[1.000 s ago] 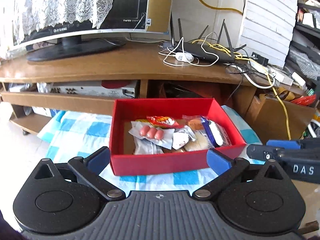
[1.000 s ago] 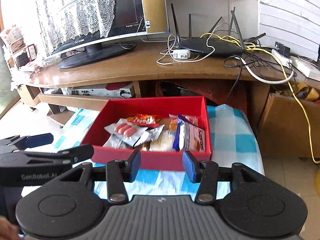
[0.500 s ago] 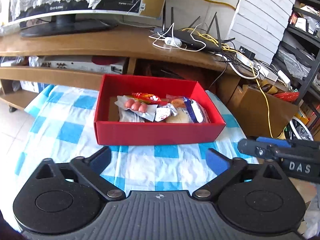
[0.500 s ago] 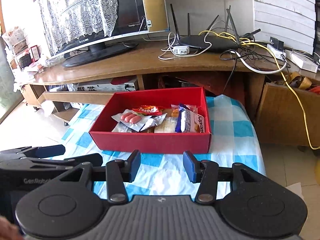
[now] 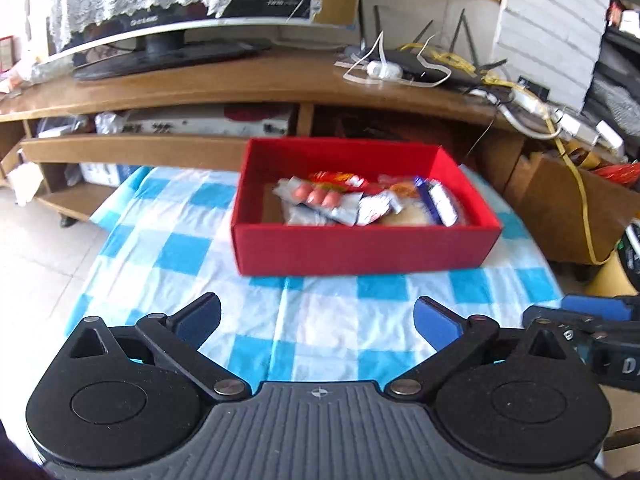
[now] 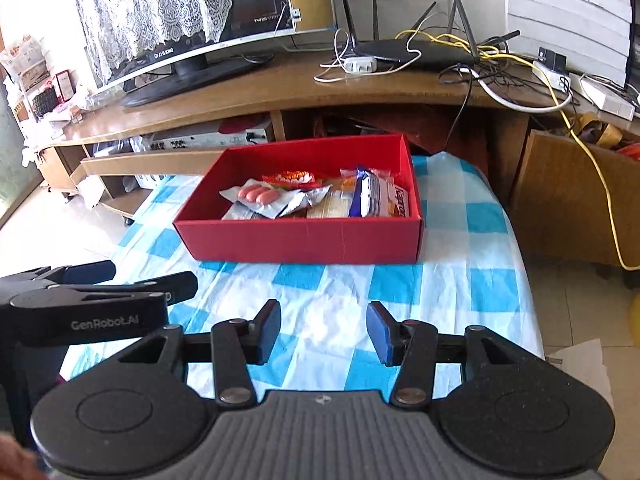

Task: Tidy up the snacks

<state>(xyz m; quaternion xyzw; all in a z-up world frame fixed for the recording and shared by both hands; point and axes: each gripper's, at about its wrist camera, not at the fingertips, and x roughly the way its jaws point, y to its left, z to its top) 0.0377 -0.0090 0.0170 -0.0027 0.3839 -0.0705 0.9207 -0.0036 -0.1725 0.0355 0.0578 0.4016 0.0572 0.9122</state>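
Behind the red box [image 5: 360,246] wall, lower snack packets [image 5: 344,204] hide; left gripper [image 5: 317,318] and right gripper [image 6: 323,332] gape empty.

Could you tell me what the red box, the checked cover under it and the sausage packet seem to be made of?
Red box: likely matte cardboard, with flat, thin folded walls.
Checked cover: thin cloth or plastic sheet; it wrinkles and drapes.
Sausage packet: glossy plastic or foil film, crinkled and reflective.
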